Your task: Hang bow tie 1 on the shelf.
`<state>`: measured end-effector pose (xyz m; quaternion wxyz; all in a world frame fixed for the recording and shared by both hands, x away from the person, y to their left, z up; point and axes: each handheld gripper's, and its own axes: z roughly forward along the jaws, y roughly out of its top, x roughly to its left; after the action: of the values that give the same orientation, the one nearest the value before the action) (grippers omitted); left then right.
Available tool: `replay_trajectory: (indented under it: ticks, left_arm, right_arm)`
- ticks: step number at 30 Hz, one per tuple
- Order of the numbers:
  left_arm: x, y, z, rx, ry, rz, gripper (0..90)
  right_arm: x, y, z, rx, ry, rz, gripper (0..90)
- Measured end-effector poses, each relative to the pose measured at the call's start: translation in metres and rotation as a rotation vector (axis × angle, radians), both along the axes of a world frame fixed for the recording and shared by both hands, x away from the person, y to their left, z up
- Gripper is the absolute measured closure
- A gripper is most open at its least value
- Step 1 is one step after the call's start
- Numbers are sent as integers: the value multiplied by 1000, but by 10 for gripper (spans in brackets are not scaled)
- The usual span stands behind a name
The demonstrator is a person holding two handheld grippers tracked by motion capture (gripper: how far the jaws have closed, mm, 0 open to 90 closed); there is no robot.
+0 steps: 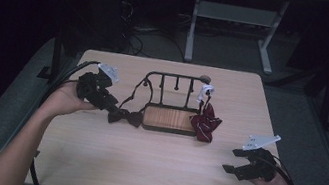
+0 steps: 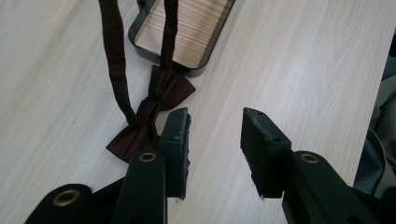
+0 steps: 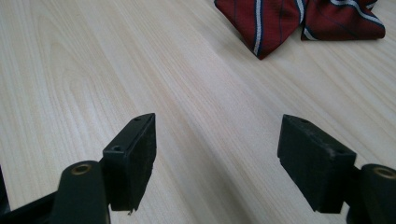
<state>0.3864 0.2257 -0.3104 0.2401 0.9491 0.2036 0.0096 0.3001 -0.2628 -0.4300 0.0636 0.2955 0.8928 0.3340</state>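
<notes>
Room: dark all round, grey floor, a white-legged bench frame beyond the far edge of the table (image 1: 154,172). The table is pale wood grain, bare apart from the work pieces.

Landmark: the black wire rack (image 1: 172,103) with a wooden base, standing mid-table.

Step in hand, as I read it: dealing with the bow ties hung on the rack. The dark bow tie (image 1: 125,116) lies on the table touching the rack's left end, its strap running up over the rack's left corner. The red striped bow tie (image 1: 206,123) hangs from the rack's right post by a white clip and slumps against the base on that side.

My left gripper (image 1: 111,108) sits just left of the rack. In the left gripper view its jaws stand apart with nothing between them, and the dark bow tie (image 2: 152,114) lies just outside the near jaw, touching or nearly so; I cannot tell which. My right gripper (image 1: 235,167) is well apart from the rack, to the near right, jaws wide and empty, hovering low over bare table; the red striped bow tie (image 3: 299,18) is at the far edge of its view.

Next move, my judgement: shift the left gripper sideways so the knot falls between the jaws, then close. Soft cloth, thin strap; I'd grip the knot rather than a wing, and mind the strap snagging on the rack.
</notes>
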Motion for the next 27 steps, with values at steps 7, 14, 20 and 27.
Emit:
replay_trajectory:
  ticks: [7, 14, 20, 27]
  left_arm:
    - [-6, 0, -6, 5, 0, -12, 607]
    - [-11, 1, -10, 1, 1, -11, 591]
    - [-16, 2, -13, -4, 0, -8, 569]
    - [-22, 3, -20, 4, 8, -16, 524]
  right_arm:
    - [0, 0, -1, -2, 3, 0, 278]
    - [0, 0, -1, -2, 4, -1, 278]
    - [0, 0, -1, -5, 6, 0, 279]
    - [0, 1, -1, -8, 8, -1, 278]
